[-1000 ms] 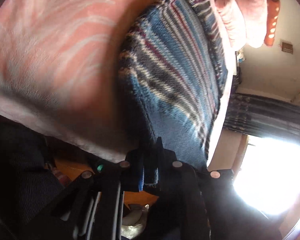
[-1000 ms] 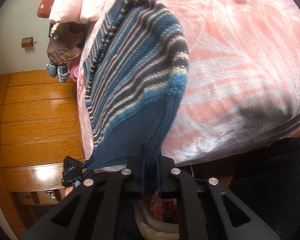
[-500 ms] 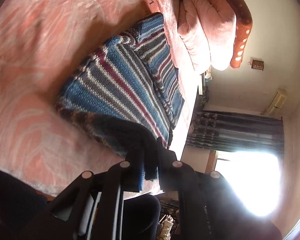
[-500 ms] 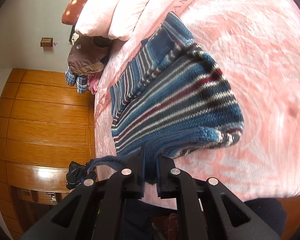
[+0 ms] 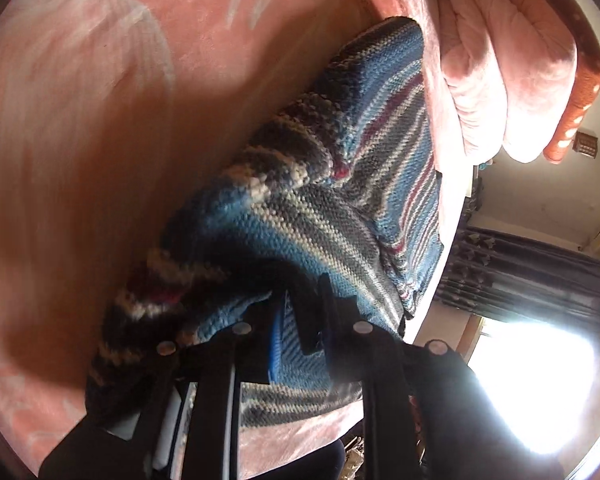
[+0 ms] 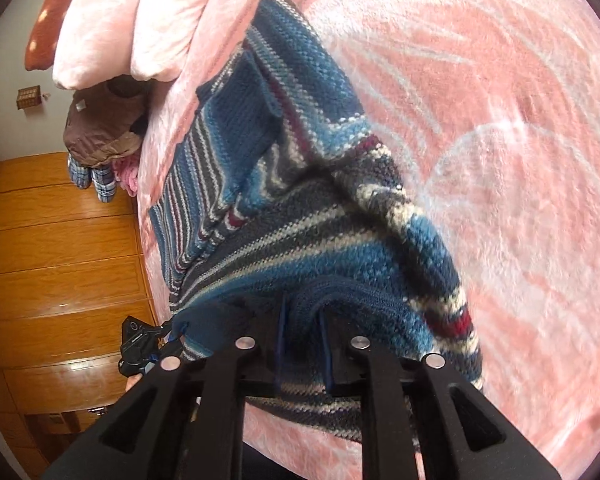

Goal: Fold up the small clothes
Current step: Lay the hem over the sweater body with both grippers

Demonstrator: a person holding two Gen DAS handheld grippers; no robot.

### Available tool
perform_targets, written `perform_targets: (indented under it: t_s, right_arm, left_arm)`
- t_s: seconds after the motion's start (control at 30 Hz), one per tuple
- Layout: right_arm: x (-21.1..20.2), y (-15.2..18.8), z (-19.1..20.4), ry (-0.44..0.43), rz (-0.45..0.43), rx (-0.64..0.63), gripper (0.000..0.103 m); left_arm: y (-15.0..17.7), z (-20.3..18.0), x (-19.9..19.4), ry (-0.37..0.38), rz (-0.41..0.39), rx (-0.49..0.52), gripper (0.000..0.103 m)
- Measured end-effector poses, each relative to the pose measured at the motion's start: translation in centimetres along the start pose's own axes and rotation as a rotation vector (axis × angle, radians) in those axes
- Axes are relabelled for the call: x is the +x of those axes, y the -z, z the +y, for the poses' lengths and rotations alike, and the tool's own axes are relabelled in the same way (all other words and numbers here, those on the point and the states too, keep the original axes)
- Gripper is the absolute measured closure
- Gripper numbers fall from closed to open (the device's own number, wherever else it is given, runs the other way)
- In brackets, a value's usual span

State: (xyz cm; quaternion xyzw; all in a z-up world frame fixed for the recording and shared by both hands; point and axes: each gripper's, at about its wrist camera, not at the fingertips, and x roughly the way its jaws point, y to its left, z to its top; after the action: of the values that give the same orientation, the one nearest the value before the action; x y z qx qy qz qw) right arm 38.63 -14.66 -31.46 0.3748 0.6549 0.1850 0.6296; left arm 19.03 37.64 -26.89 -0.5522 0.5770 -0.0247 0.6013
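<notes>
A striped knitted sweater [image 5: 364,184] in blue, grey, white and dark red lies on a pink blanket [image 5: 100,120]. Its near part is doubled forward over the rest. My left gripper [image 5: 300,300] is shut on the sweater's dark blue hem, low over the fold. In the right wrist view the same sweater [image 6: 260,184] runs away toward the pillows. My right gripper [image 6: 303,308] is shut on the hem too, with thick fabric bunched between its fingers. The left gripper [image 6: 140,344] shows at the hem's far corner, with a hand behind it.
Pink pillows [image 5: 500,60] and an orange dotted cushion [image 5: 580,80] lie at the bed's head. A brown and checked heap of clothes [image 6: 100,132] sits at the bed's edge, beside a wooden wardrobe [image 6: 60,260]. A dark curtain [image 5: 520,272] hangs by a bright window [image 5: 540,380].
Both grippers have carried the hem up from the bed's edge and forward over the sweater. The lifted half has come down onto the flat half.
</notes>
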Motion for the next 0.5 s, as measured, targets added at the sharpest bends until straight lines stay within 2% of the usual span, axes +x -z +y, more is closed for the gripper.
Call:
perform_targets:
  t_s: [0.03, 0.07, 0.1, 0.13, 0.27, 0.37, 0.5]
  right_arm:
    - [0.1, -0.3, -0.2, -0.009, 0.013, 0.000, 0.086]
    - [-0.1, -0.5, -0.2, -0.024, 0.027, -0.004, 0.082]
    - [-0.6, -0.6, -0.2, -0.046, 0.030, -0.010, 0.074]
    - [-1.4, -0.6, 0.0, -0.065, 0.023, -0.026, 0.071]
    - [-4.1, -0.6, 1.7, -0.072, 0.001, -0.142, 0.071]
    - [-4.6, -0.5, 3.3, 0.046, -0.024, -0.291, 0.070]
    - [-2.6, -0.9, 3.6, 0.133, 0.014, -0.382, 0.070]
  left_arm:
    - [-0.1, -0.2, 0.1, 0.000, 0.005, 0.017, 0.077]
    - [-0.1, -0.6, -0.1, 0.010, 0.008, 0.041, 0.066]
    - [0.2, -0.9, -0.6, 0.021, 0.001, 0.067, 0.059]
    - [0.5, -1.4, -1.4, 0.029, -0.014, 0.100, 0.051]
    - [1.5, -3.2, -4.3, 0.032, -0.035, 0.275, 0.050]
    - [1.8, -4.3, -4.2, -0.038, -0.021, 0.416, 0.050]
    - [1.5, -5.4, -1.9, -0.129, 0.018, 0.546, 0.050]
